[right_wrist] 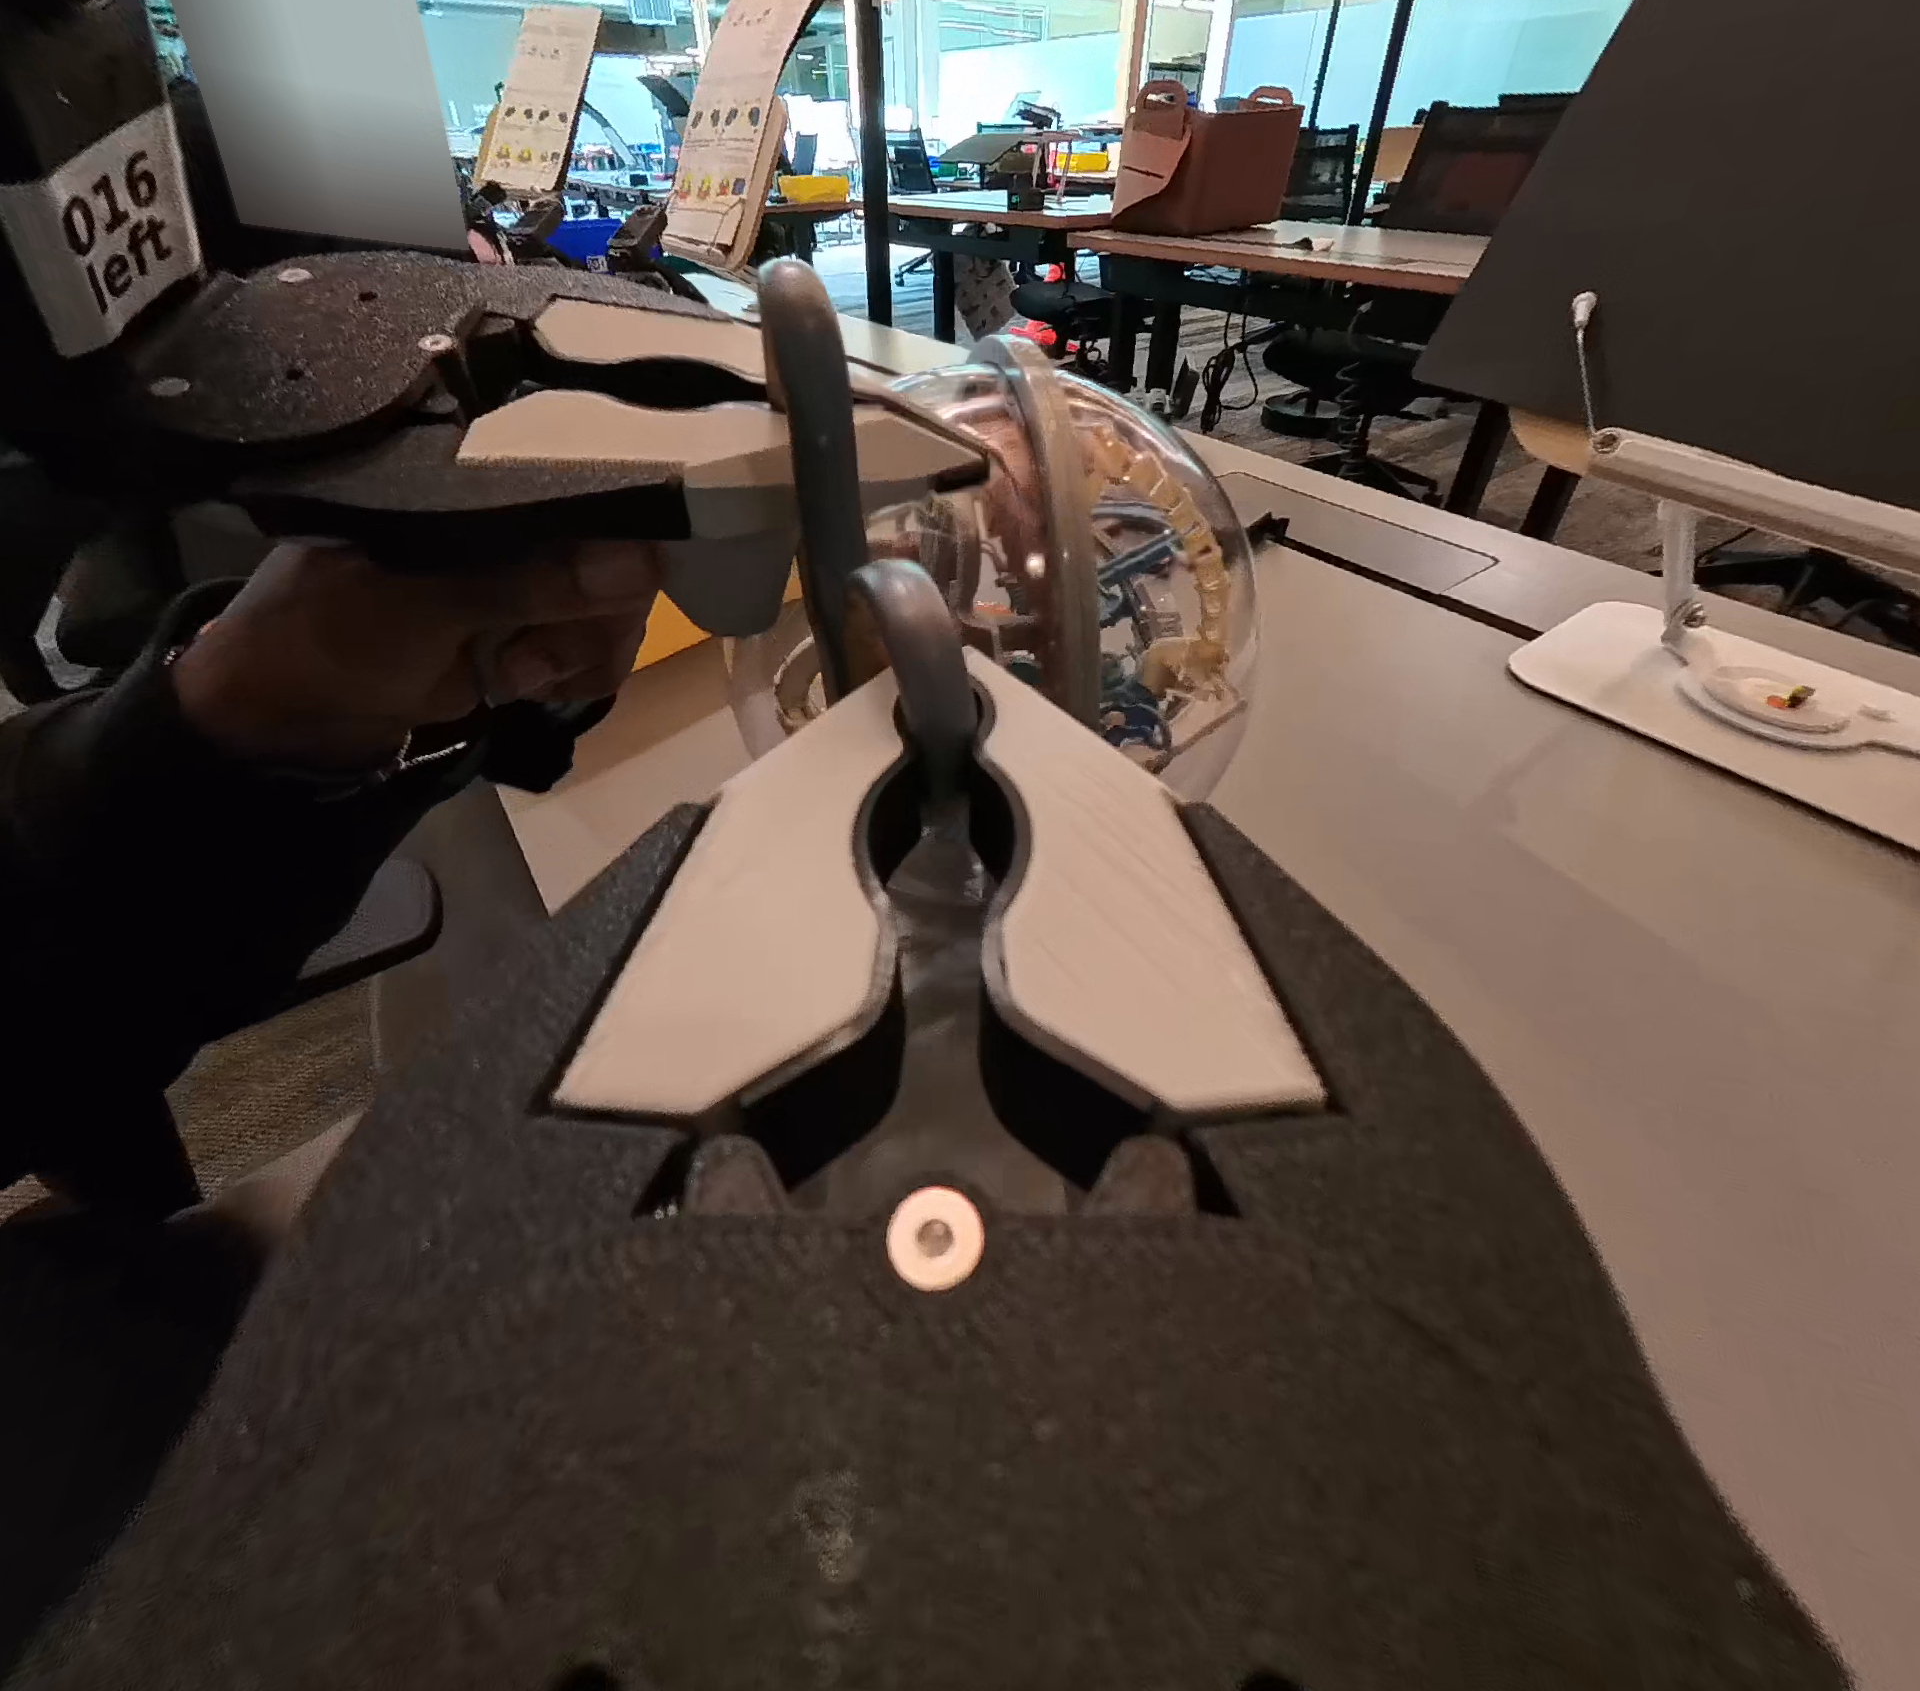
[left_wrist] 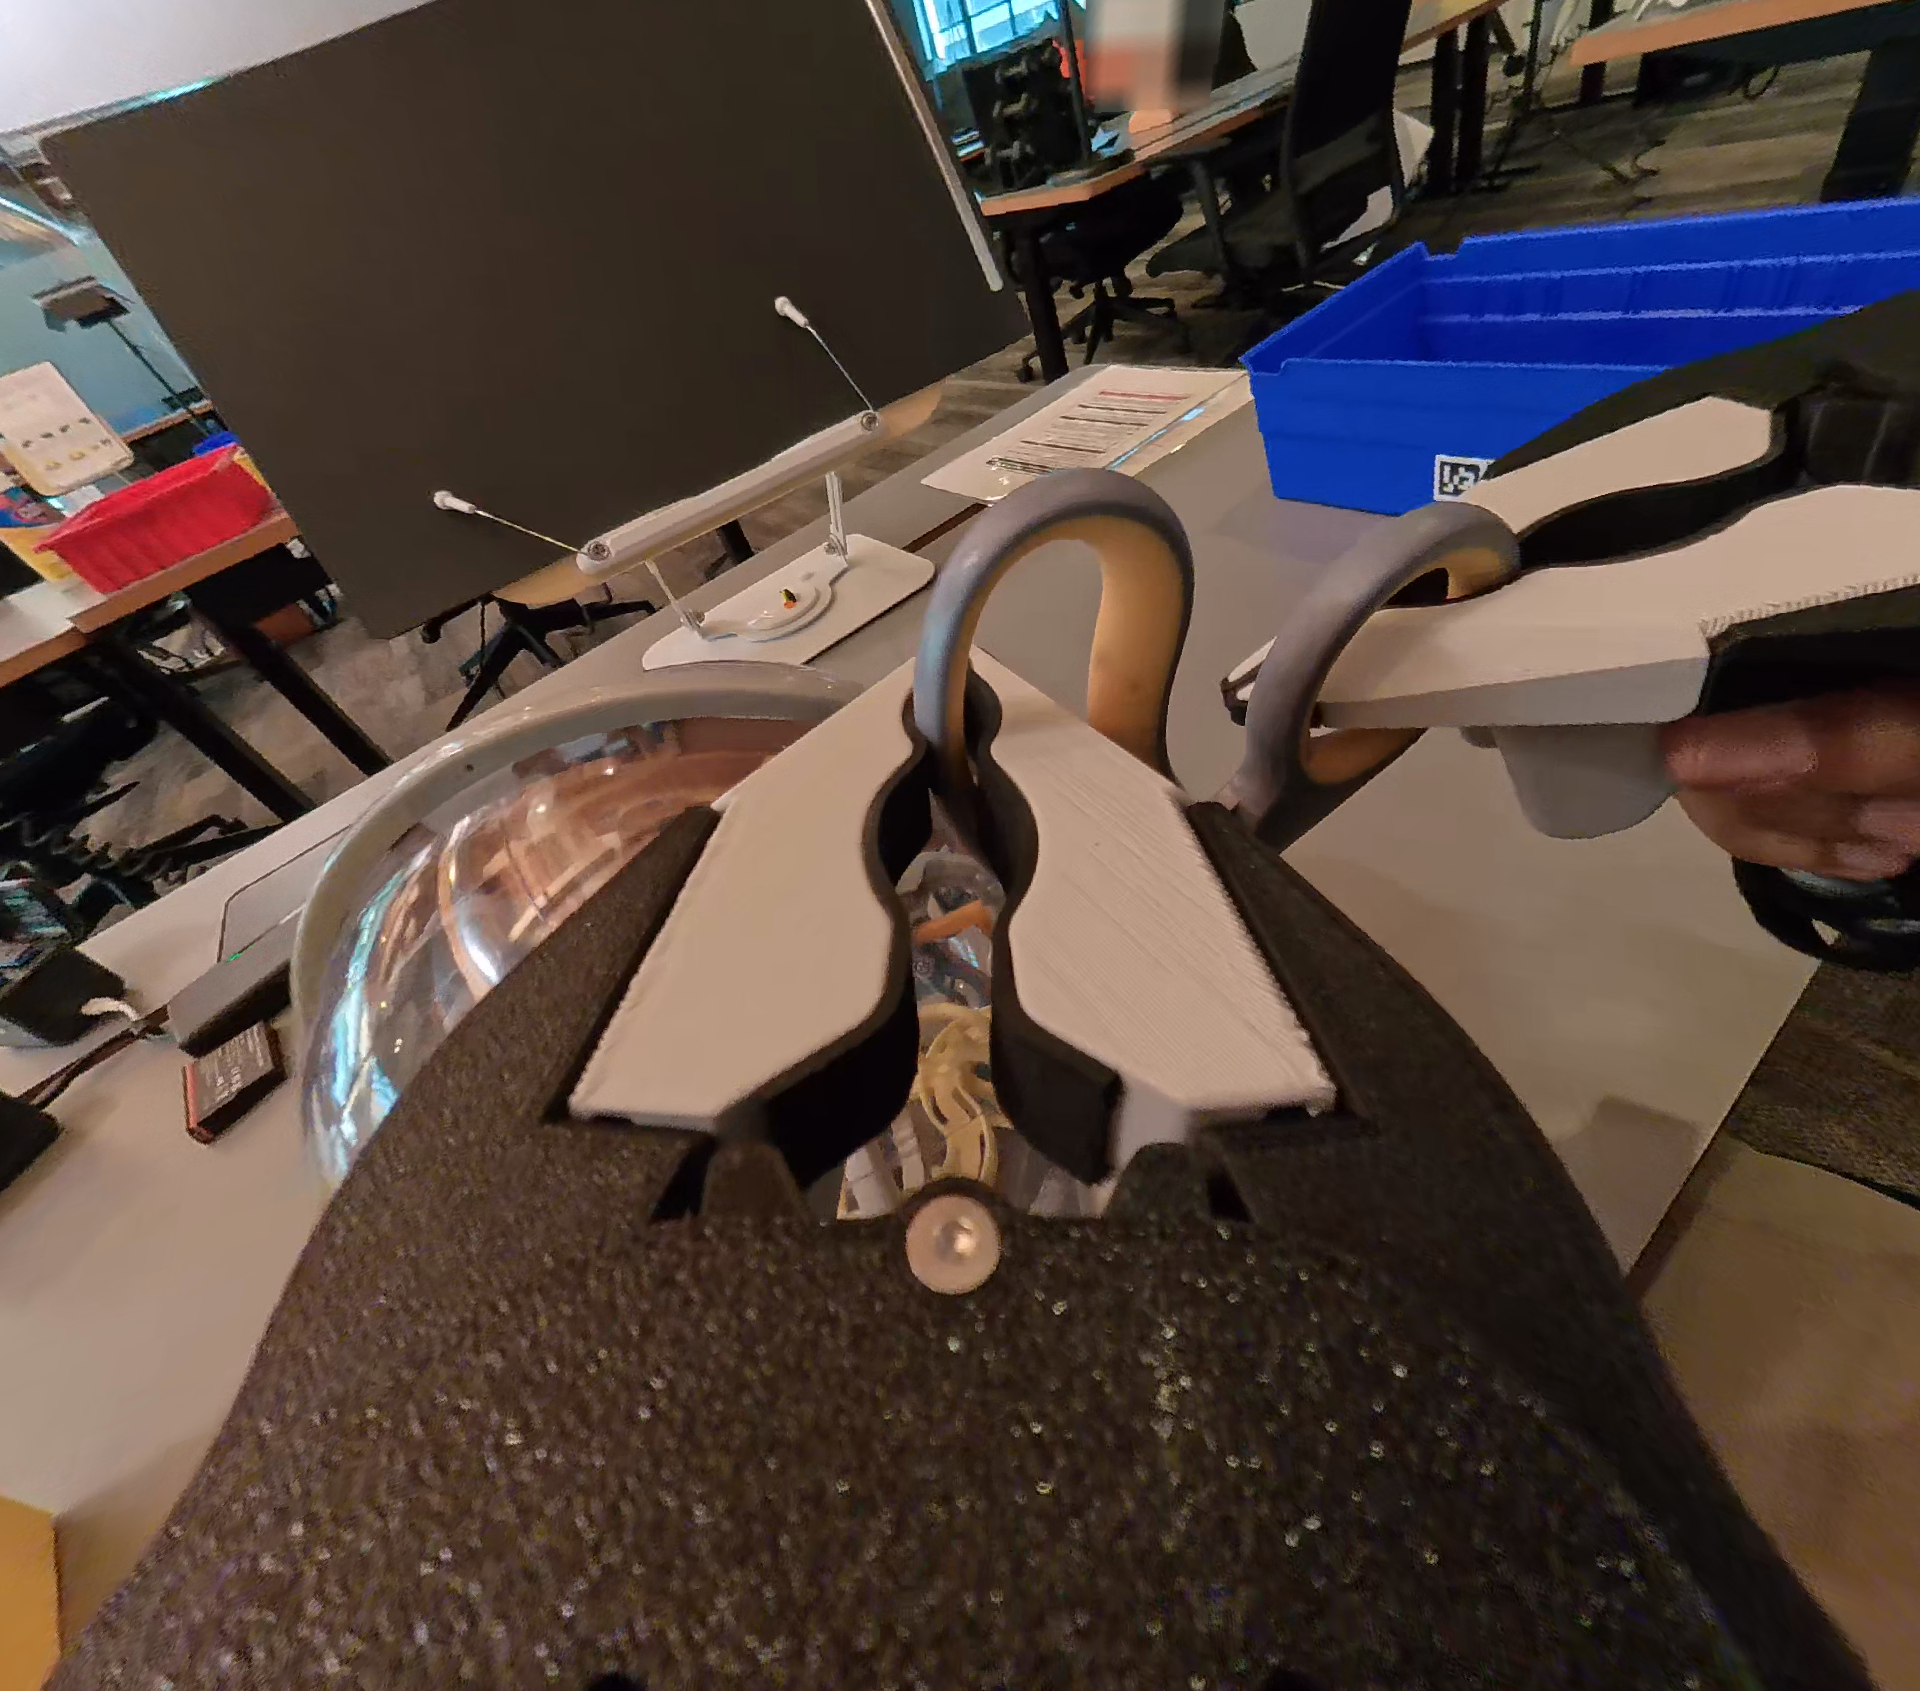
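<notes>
The left gripper [left_wrist: 951,706], held in a person's left hand [right_wrist: 416,665], is clenched on the larger handle loop of a pair of grey scissors [left_wrist: 1039,483], its white fingers [left_wrist: 790,903] pinching the rim directly above a clear plastic ball [left_wrist: 499,862] that has a coloured maze inside. The right gripper [right_wrist: 935,696], held in the right hand [left_wrist: 1808,789], is clamped on the scissors' smaller loop just to the right of the ball, so that each gripper holds one handle and the scissors hang in the air between them, off the table [left_wrist: 1455,914]. The loops stand upright with their tan linings facing the left wrist camera. The blades are largely hidden behind the fingers, so it cannot be told whether they are spread or together. The ball rests on the pale table under the left gripper; whether the scissors touch it cannot be told. Beyond the ball stands a white stand [left_wrist: 727,498] with two thin, tipped rods on a flat base. Behind the stand is a large black panel [left_wrist: 520,239]. To the right of the ball, farther back on the table, lie a printed sheet [left_wrist: 1101,426] and a blue bin [left_wrist: 1558,353]. Desks and office chairs fill the room behind.
</notes>
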A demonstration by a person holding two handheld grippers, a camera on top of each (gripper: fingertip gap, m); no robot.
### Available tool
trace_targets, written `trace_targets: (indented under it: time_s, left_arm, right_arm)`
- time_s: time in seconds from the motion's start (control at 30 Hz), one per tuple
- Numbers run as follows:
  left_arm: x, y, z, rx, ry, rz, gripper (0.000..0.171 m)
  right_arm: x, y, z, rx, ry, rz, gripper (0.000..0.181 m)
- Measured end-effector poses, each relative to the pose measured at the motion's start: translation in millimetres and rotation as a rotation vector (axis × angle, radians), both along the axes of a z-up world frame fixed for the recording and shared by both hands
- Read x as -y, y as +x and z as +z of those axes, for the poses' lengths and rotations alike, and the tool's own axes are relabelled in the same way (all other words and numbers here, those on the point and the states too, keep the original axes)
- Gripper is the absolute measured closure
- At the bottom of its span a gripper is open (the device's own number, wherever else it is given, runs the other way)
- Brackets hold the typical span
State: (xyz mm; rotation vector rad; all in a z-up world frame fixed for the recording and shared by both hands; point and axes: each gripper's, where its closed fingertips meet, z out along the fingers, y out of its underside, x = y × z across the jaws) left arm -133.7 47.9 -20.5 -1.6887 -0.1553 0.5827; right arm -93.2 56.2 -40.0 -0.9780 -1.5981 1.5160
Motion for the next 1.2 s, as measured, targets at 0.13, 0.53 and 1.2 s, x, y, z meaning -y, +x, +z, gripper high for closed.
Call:
trace_targets:
  time_s: [0.13, 0.53, 1.2]
  left_arm:
    - [6, -5, 5, -0.021, 0.008, 0.027, 0.171]
    - [15, -23, 7, 0.059, 0.087, 0.021, 0.171]
    - [-3, -16, -14, -0.051, -0.010, 0.030, 0.171]
  right_arm:
    - [-7, 2, -3, 0.010, -0.004, 0.006, 0.181]
    - [-29, 7, -7, 0.039, -0.127, 0.030, 0.181]
    - [-36, -2, -40, 0.108, -0.166, 0.029, 0.181]
